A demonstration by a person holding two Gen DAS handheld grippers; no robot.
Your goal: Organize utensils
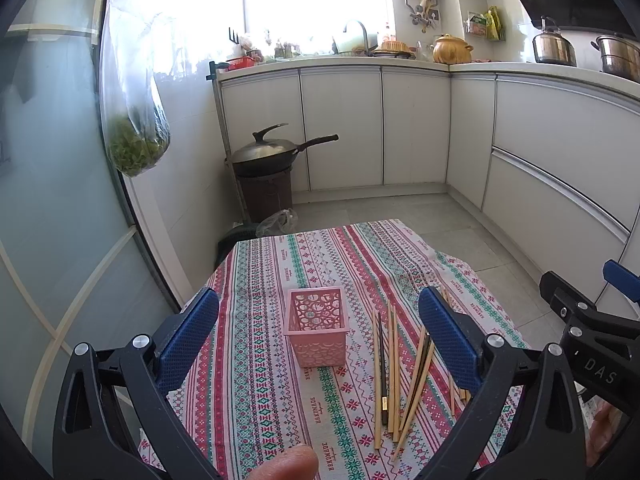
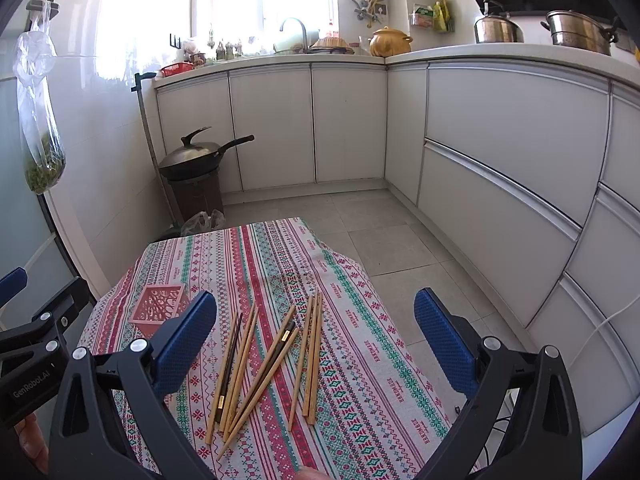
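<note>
Overhead, both hand-held grippers (image 1: pixel 318 332) (image 2: pixel 316 338) wide open; empty

- "HANDMADE" runs in small brown letters along the stripes of the tablecloth (image 1: pixel 320 410), below and ahead of both tools
- "DAS" stands in pale letters on the black body of the right gripper (image 1: pixel 599 370)
- "GenRobot.AI" stands in white on the black body of the left gripper (image 2: pixel 31 386)
</note>
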